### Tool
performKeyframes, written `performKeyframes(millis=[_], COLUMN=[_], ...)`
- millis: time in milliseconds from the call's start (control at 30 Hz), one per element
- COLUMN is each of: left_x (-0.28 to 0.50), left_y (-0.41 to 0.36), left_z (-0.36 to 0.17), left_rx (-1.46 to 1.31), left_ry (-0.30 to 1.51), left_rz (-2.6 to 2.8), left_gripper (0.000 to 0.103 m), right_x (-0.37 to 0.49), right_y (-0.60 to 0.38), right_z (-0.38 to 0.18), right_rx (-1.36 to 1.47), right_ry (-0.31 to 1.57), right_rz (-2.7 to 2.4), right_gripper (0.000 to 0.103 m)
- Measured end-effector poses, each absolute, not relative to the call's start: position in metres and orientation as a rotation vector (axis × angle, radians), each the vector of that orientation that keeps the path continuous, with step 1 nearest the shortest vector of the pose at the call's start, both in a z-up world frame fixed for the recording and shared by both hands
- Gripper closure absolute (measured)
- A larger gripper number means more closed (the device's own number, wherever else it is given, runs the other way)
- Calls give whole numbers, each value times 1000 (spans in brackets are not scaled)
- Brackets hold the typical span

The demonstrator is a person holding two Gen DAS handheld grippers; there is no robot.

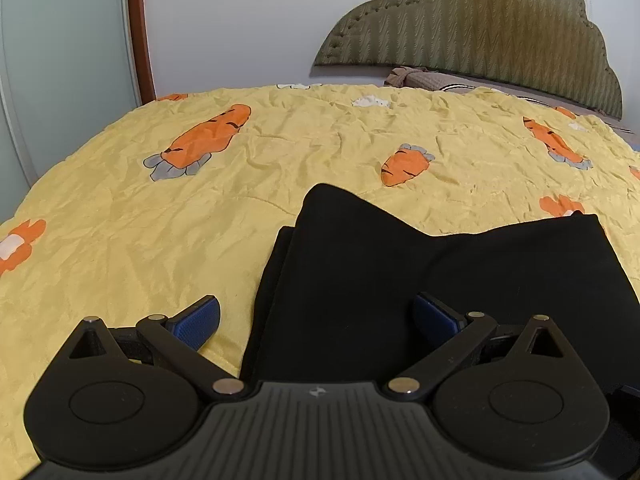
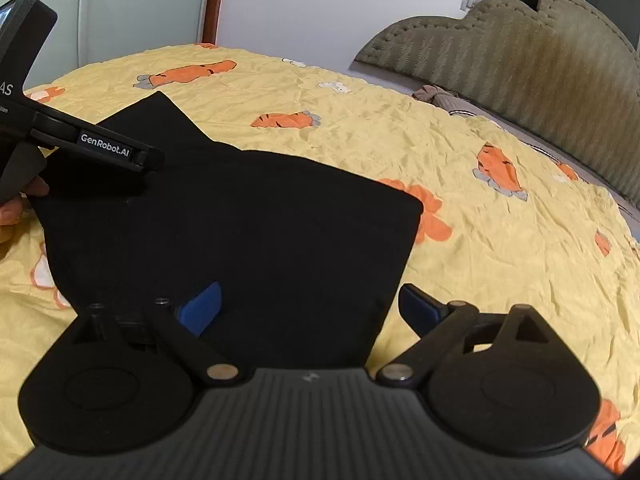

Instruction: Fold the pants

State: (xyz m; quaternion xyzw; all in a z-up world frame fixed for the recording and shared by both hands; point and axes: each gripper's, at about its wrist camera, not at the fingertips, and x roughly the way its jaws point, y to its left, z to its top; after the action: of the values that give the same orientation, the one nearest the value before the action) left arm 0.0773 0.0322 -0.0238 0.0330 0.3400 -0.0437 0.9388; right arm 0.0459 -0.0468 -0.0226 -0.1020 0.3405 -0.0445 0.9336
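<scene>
Black pants (image 1: 400, 280) lie folded in layers on a yellow bedspread with carrot prints (image 1: 280, 140). My left gripper (image 1: 316, 320) is open just above them. Its left blue pad (image 1: 196, 322) is over the bedspread and its right pad (image 1: 436, 318) over the cloth, so the pants' left edge runs between them. In the right wrist view the pants (image 2: 240, 220) fill the middle. My right gripper (image 2: 310, 308) is open wide, straddling their right edge, with nothing pressed between its pads. The left tool's labelled arm (image 2: 108, 150) reaches over the pants' far left corner, with a person's fingers (image 2: 16, 204) behind it.
An olive padded headboard (image 1: 500, 32) stands at the back right with a brown pillow (image 1: 416, 76) below it. A wooden door frame (image 1: 138, 32) and pale door lie beyond the bed's left edge. The bedspread (image 2: 500, 240) stretches bare to the right of the pants.
</scene>
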Motion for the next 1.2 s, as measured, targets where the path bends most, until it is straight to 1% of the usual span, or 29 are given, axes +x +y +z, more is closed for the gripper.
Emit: performKeyframes(millis=[367, 433, 533, 600, 733, 833, 1000, 1100, 1200], left_x=[45, 32, 17, 16, 21, 27, 59, 90, 121], left_y=[58, 66, 72, 71, 74, 72, 54, 43, 41], left_z=[-18, -14, -8, -7, -3, 16, 40, 29, 1], left_rx=[49, 71, 124, 172, 163, 116, -35, -116, -89], left_ry=[697, 676, 630, 617, 617, 581, 559, 633, 733], left_rz=[-111, -102, -63, -44, 13, -37, -230, -323, -240], left_gripper=[0, 0, 0, 0, 0, 0, 0, 0, 0], right_x=[25, 22, 16, 14, 24, 34, 36, 47, 62], right_y=[-50, -49, -47, -47, -43, -37, -60, -79, -98], right_z=[-26, -21, -8, 0, -3, -23, -8, -2, -2], right_rx=[-184, -195, -208, -174, -106, -141, 18, 105, 222], right_ry=[689, 686, 624, 592, 602, 699, 628, 602, 601], right_rz=[-109, -117, -155, -128, -59, -23, -12, -36, -12], right_gripper=[3, 4, 5, 8, 11, 13, 12, 12, 12])
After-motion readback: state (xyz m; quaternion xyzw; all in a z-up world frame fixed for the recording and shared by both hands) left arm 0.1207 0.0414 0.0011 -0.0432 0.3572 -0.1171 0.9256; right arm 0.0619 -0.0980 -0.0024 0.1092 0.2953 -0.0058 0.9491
